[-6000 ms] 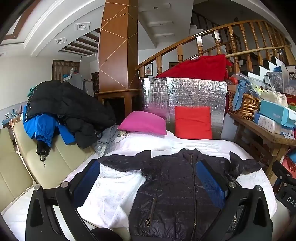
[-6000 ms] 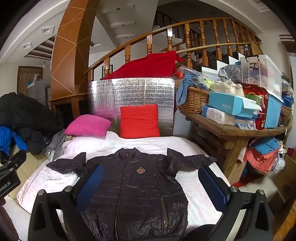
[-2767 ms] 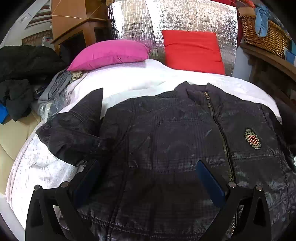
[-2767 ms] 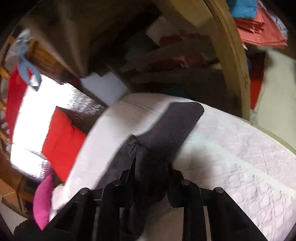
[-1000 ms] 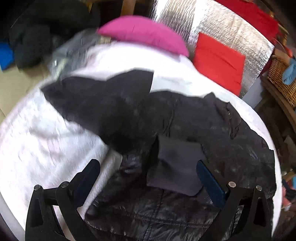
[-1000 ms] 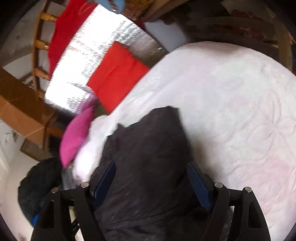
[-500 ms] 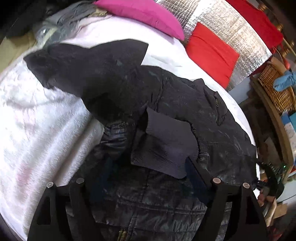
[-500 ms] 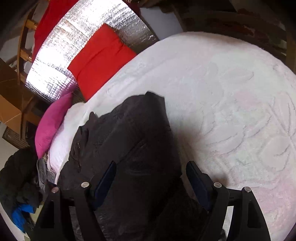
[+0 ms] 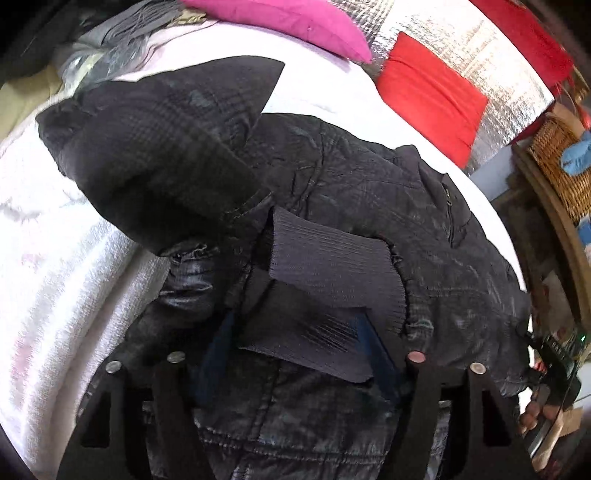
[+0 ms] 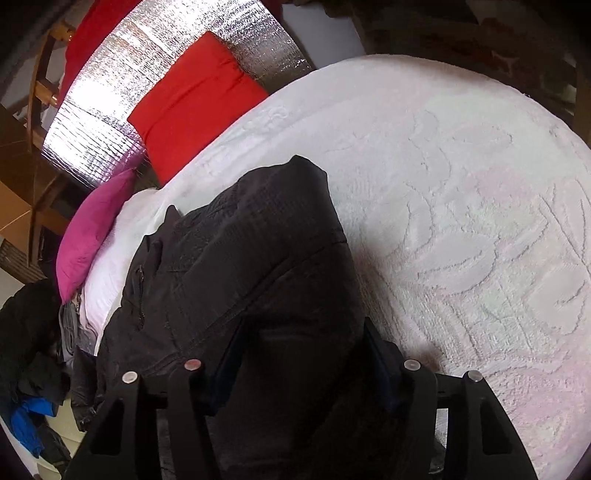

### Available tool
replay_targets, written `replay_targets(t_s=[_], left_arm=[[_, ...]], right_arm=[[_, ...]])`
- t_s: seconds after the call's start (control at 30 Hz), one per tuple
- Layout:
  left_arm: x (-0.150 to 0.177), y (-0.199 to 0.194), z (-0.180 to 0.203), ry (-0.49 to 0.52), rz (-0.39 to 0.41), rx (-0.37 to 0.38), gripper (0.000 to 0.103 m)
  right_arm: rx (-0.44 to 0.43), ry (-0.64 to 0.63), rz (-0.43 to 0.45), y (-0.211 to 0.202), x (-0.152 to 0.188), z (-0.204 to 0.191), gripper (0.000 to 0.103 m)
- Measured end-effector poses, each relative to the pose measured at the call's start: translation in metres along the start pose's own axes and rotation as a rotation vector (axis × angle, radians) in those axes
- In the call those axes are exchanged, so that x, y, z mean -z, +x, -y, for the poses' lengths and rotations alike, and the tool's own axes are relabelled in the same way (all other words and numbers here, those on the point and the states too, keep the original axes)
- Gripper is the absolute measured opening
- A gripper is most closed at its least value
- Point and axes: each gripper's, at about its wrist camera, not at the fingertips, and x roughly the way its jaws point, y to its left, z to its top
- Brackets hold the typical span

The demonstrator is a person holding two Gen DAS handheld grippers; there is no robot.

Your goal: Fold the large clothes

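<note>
A black quilted jacket (image 9: 354, 192) lies on the white bed cover (image 9: 44, 236). Its left sleeve (image 9: 162, 147) is spread out on the left. A ribbed grey cuff (image 9: 332, 266) of the other sleeve lies folded across the chest. My left gripper (image 9: 295, 354) is part-closed around the lower edge of that cuff. In the right wrist view the jacket's shoulder side (image 10: 258, 258) bulges up between my right gripper's fingers (image 10: 380, 354). My right gripper (image 10: 299, 354) stands half-open over the fabric, and its fingertips are sunk in it.
A pink pillow (image 9: 288, 18) and a red pillow (image 9: 432, 92) lean at the bed's head against silver foil board (image 10: 110, 96). A wicker basket (image 9: 557, 158) sits on a wooden table right of the bed. Dark clothes (image 10: 26, 332) pile on the left. Bare bed cover (image 10: 480, 221) lies right of the jacket.
My left gripper has narrowed and come down onto the ribbed cuff. My right gripper has moved closer over the jacket's shoulder side, which now fills the space between its fingers.
</note>
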Motion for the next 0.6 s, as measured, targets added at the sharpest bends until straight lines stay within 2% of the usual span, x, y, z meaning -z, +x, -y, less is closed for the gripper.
replay_targets(t_s=[0.03, 0.13, 0.17, 0.2, 0.23, 0.27, 0.3, 0.4, 0.47, 0.57, 0.6], left_arm=[[-0.001, 0.000, 0.001, -0.006, 0.004, 0.003, 0.075], [-0.004, 0.003, 0.006, 0.018, 0.026, -0.001, 0.075], [-0.005, 0.003, 0.008, 0.023, 0.042, -0.004, 0.070], [-0.008, 0.003, 0.010, 0.030, 0.069, -0.009, 0.056], [-0.010, 0.003, 0.011, 0.041, 0.087, -0.020, 0.046], [-0.013, 0.003, 0.013, 0.057, 0.106, -0.040, 0.028], [-0.015, 0.003, 0.014, 0.065, 0.115, -0.049, 0.018], [-0.024, 0.000, 0.010, 0.043, 0.131, -0.025, 0.012], [-0.027, -0.007, 0.011, 0.050, 0.168, -0.028, 0.007], [-0.028, -0.010, 0.018, 0.076, 0.184, -0.036, 0.007], [-0.028, -0.006, 0.019, 0.076, 0.163, -0.019, 0.014]], right_arm=[[-0.002, 0.001, 0.000, 0.001, 0.000, 0.000, 0.063], [0.001, -0.012, 0.002, 0.001, 0.001, -0.002, 0.063], [0.006, -0.016, 0.007, 0.001, 0.002, -0.005, 0.063], [0.009, -0.017, 0.011, 0.001, 0.002, -0.006, 0.062], [0.012, -0.018, 0.012, 0.001, 0.003, -0.006, 0.062], [0.015, -0.019, 0.013, 0.001, 0.003, -0.007, 0.062], [0.015, -0.018, 0.012, 0.002, 0.004, -0.007, 0.062], [0.015, -0.018, 0.008, 0.003, 0.005, -0.007, 0.062], [0.015, -0.021, 0.003, 0.004, 0.005, -0.008, 0.062], [0.020, -0.023, 0.002, 0.005, 0.005, -0.008, 0.062], [0.020, -0.022, 0.003, 0.005, 0.005, -0.008, 0.062]])
